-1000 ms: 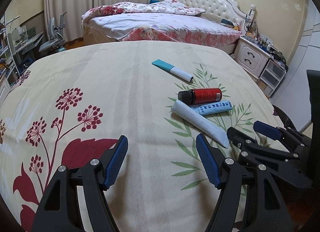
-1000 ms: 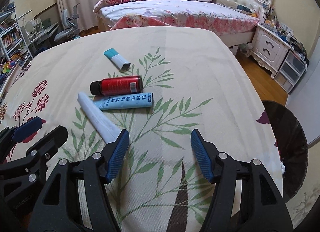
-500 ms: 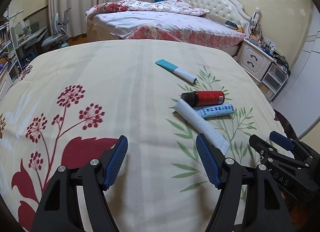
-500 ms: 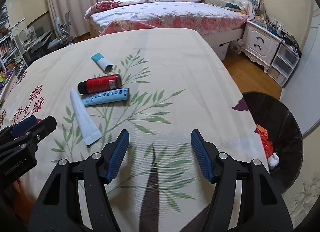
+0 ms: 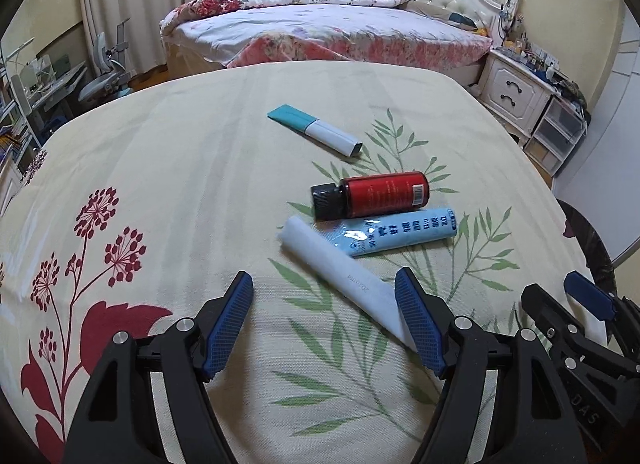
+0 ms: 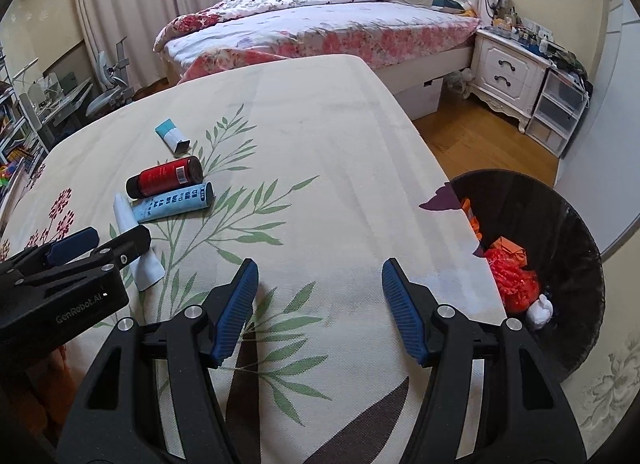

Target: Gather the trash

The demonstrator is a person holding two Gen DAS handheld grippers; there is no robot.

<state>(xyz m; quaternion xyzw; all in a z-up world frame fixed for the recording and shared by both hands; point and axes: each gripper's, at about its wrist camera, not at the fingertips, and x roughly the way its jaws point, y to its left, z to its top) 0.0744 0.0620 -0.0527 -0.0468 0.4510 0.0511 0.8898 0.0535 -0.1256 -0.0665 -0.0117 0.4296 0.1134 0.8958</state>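
Four items left on the table (image 5: 160,167). Left gripper (image 5: 324,320) spread, empty; its right pad overlaps the white tube's (image 5: 340,272) crimped end, so closing now likely nudges it away.

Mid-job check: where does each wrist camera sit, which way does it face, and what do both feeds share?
Left wrist: behind the left tool, looking down along the table at the white tube; the right tool shows at lower right.
Right wrist: behind the right tool, over the table edge, bin at right; the left tool shows at left.
Shared: white tube, red bottle, blue tube, bed.
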